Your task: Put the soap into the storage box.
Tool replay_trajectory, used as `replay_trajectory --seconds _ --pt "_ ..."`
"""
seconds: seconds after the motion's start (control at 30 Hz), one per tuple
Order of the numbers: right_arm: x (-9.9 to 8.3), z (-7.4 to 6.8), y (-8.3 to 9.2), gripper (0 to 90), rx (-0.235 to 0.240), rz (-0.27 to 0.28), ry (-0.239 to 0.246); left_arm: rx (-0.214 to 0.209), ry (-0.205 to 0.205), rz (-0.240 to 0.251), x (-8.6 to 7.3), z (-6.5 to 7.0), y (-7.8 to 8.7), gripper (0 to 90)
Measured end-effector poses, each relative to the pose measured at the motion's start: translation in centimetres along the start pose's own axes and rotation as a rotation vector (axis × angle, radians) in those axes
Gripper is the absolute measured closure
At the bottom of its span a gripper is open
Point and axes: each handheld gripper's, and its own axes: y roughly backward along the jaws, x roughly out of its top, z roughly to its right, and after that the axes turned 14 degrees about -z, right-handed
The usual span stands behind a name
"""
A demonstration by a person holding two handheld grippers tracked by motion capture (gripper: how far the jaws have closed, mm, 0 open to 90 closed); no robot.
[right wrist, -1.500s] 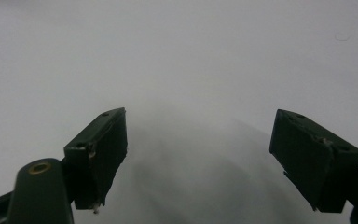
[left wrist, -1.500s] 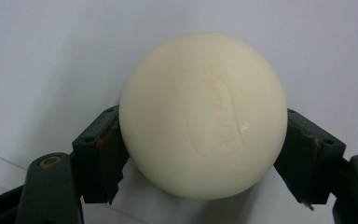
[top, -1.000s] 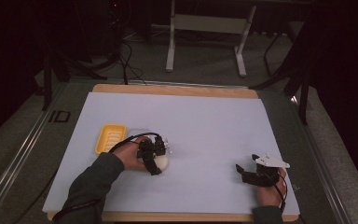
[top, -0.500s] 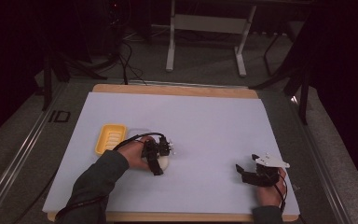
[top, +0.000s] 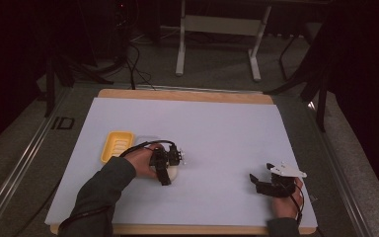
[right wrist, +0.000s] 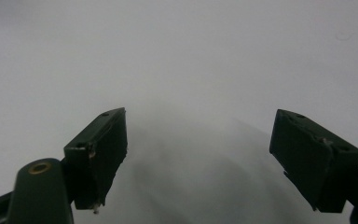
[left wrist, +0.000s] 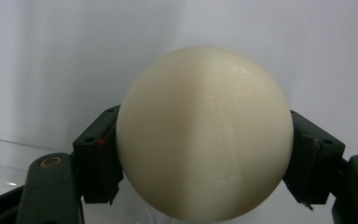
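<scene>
Both grippers are black: the left gripper (top: 167,167) trails a black cable, the right gripper (top: 262,181) carries a pale three-cornered plate; dark grey-green sleeves.

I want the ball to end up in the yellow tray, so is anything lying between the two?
Nothing visible does. The left gripper is shut on the cream ball, and the yellow tray lies just beyond the hand on the white sheet, with bare sheet between them. The tray looks empty.

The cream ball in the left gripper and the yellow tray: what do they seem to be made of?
The ball looks like hard, smooth matte plastic or resin: a faint seam runs down its middle. It could also be soap or wax. The yellow tray looks like moulded plastic, with a ribbed floor; it is too small to tell more.
</scene>
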Motion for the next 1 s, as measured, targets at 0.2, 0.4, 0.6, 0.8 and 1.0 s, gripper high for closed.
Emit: replay_trajectory --seconds 0.2,0.4,0.6,0.8,1.0 --pt "0.0 0.0 0.0 18.9 -0.001 0.000 0.000 0.009 0.004 0.012 -0.2 -0.1 0.8 25.4" --pt "0.0 0.0 0.0 18.9 0.000 0.000 0.001 0.011 0.012 0.042 -0.8 -0.4 1.9 25.4" --pt "0.0 0.0 0.0 18.9 -0.001 0.000 0.000 0.017 0.018 0.037 -1.1 -0.6 2.3 25.4" --pt "0.0 0.0 0.0 18.9 0.000 -0.001 0.002 0.016 0.027 0.036 -1.2 -0.8 2.8 25.4" --pt "0.0 0.0 0.0 18.9 -0.001 0.000 0.002 0.020 0.035 0.040 -1.5 -0.9 3.1 25.4"
